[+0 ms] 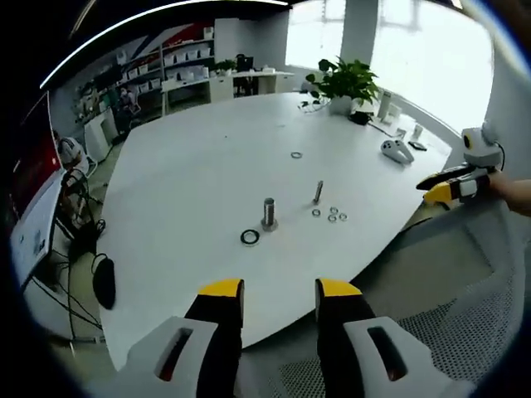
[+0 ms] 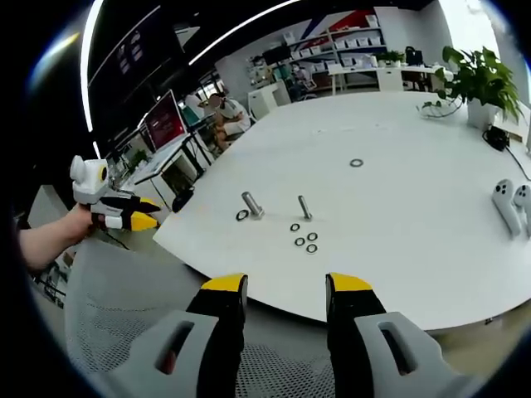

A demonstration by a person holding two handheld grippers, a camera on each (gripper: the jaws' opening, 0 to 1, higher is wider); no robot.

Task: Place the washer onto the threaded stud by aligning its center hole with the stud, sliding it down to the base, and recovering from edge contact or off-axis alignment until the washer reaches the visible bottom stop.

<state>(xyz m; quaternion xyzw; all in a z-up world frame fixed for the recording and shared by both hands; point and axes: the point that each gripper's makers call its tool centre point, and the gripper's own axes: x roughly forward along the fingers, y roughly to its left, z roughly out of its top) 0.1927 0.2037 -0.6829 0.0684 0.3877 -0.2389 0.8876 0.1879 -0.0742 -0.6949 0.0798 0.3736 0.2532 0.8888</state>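
A thick metal stud (image 1: 269, 213) (image 2: 252, 205) stands on the white table (image 1: 191, 191) (image 2: 415, 199), with a dark washer (image 1: 250, 237) (image 2: 241, 215) flat beside its base. A thinner threaded stud (image 1: 319, 192) (image 2: 304, 207) stands nearby, with several small washers (image 1: 332, 215) (image 2: 304, 237) lying loose next to it. One more washer (image 1: 296, 155) (image 2: 356, 162) lies farther out on the table. My left gripper (image 1: 280, 290) (image 2: 137, 217) is open, off the table's near edge, nothing between its jaws. My right gripper (image 2: 284, 286) (image 1: 444, 186) is open too, also short of the table.
A mesh chair back (image 1: 465, 332) (image 2: 124, 332) sits under both grippers. Two white controllers (image 1: 398, 151) (image 2: 510, 203) and a potted plant (image 1: 342, 83) (image 2: 477, 83) are on the table's far side. A person sits at a monitor (image 2: 166, 120) beyond the table. Cables and a black mouse (image 1: 104, 282) lie on the floor.
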